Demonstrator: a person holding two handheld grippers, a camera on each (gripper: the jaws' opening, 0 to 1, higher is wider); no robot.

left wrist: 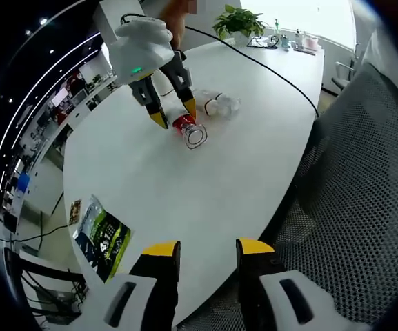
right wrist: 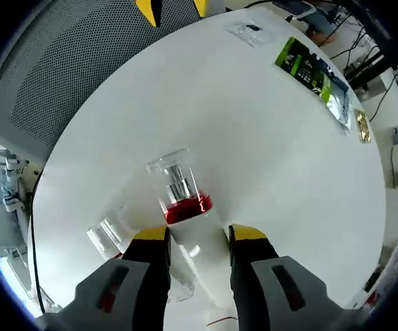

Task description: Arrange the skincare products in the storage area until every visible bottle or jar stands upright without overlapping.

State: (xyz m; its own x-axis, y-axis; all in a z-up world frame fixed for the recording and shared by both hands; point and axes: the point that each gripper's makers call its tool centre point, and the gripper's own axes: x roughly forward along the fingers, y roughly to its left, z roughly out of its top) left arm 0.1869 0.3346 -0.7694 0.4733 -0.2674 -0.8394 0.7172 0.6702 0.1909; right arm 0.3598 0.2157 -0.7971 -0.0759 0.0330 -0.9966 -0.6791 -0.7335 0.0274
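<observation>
Your right gripper (right wrist: 192, 236): jaws straddle a red-banded bottle (right wrist: 181, 200) lying on the white table (right wrist: 281, 158); whether they clamp it, you cannot tell. Clear bottle (right wrist: 105, 238) lies just beside it. Your left gripper (left wrist: 207, 249): jaws parted, holding nothing, at the table edge.

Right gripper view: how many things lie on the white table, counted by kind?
Bottle with red band and clear cap, lying between the right gripper fingers: 1
Clear bottle lying beside it: 1
Green and black packet: 1
Small clear packet: 1
Small gold item past the packet, too small to name: 1
Total: 5
</observation>
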